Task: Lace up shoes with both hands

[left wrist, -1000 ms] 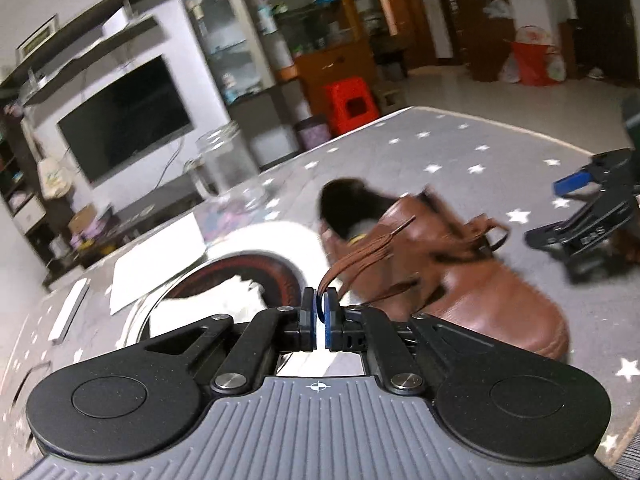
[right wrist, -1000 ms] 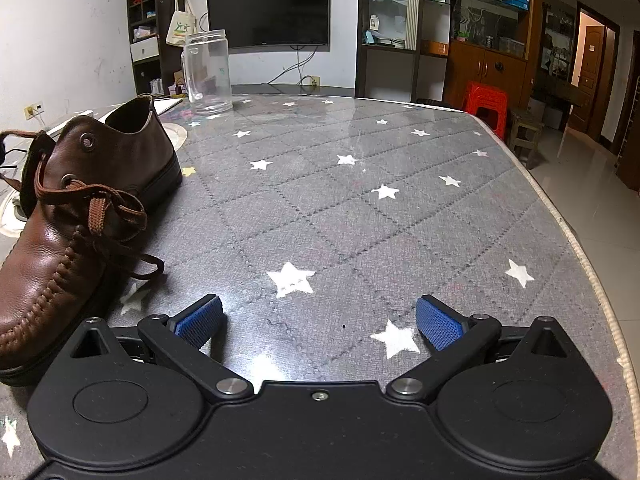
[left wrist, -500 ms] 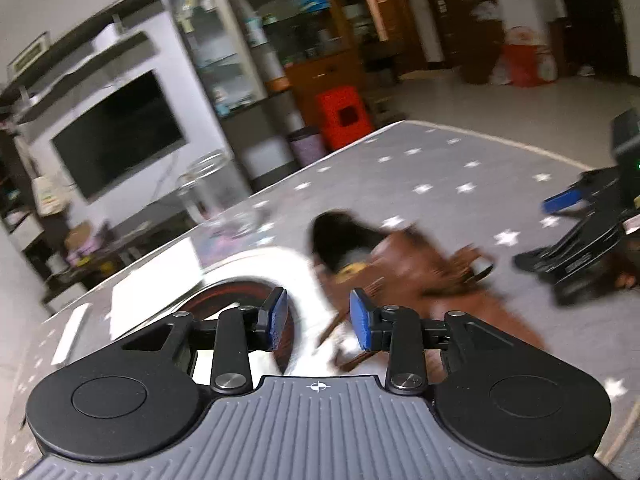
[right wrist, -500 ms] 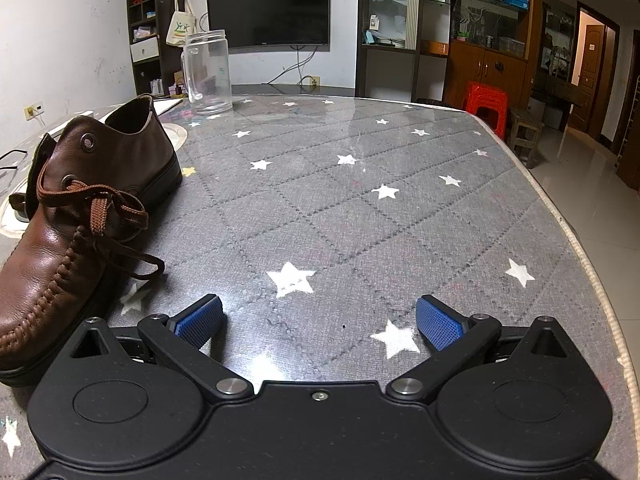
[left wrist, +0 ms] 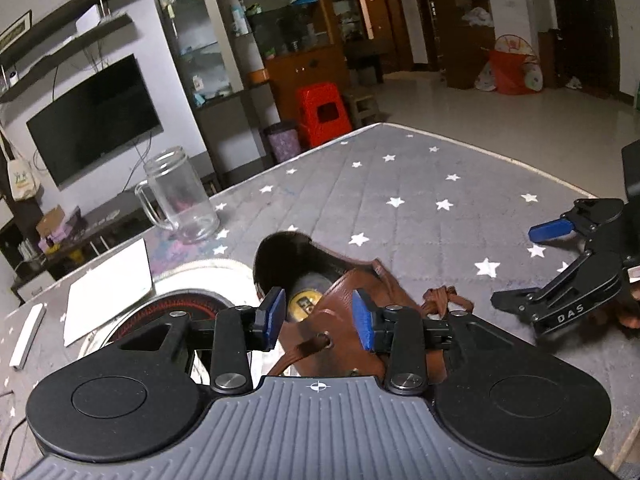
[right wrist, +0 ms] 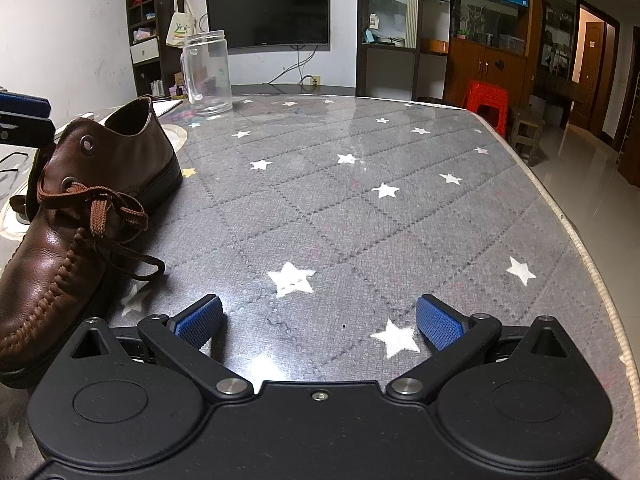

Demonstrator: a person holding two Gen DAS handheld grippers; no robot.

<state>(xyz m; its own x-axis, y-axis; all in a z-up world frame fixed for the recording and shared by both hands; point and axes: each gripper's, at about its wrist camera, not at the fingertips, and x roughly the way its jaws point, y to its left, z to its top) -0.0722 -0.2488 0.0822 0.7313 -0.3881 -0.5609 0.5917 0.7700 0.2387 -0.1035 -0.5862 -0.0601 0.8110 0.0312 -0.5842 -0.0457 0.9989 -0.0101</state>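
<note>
The left tool [left wrist: 318, 318] has just been opening; its ribbed blue pads stand apart with the stiff leather eyelet flap between them, apparently untouched. The right tool [right wrist: 319, 322] hangs spread wide and empty over the counter [right wrist: 400, 220], just beside the toe of the brown leather shoe [right wrist: 60, 240]. The shoe lies on the counter's grey quilted, star-printed cover under a glossy sheet. Its flat woven brown lace [right wrist: 104, 208] runs through the metal-ringed eyelets and ends in a loose tangle over the stitched, moccasin-style vamp. The step in hand looks like a regrasp between threading passes. Next, I judge, each tool must pinch a free lace end and draw it snug. A clear glass jar [left wrist: 180, 196] stands well behind.
</note>
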